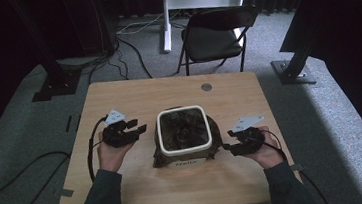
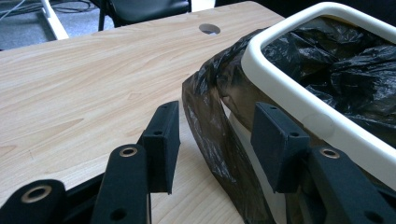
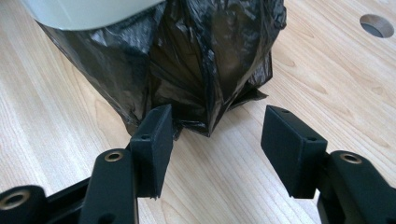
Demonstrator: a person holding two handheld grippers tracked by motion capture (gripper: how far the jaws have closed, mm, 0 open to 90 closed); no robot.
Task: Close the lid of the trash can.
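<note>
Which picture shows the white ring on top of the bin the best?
The high view: the whole white ring shows from above, a rounded square around the black bag. The left gripper view shows one corner and side of it up close. The right gripper view catches a pale bit at its top edge.

The scene is viewed from above the near edge of the table [image 1: 118, 95], facing forward and down, far enough off for a chair [image 1: 212, 33] beyond to be taken in. The left gripper view is set low and close at the left side of the white bin [image 2: 299, 100], facing its black bag [image 2: 219, 140]. The right gripper view is set close at the right, aimed down at the bag's foot. Bin, bag and tabletop are shared by all three.
</note>
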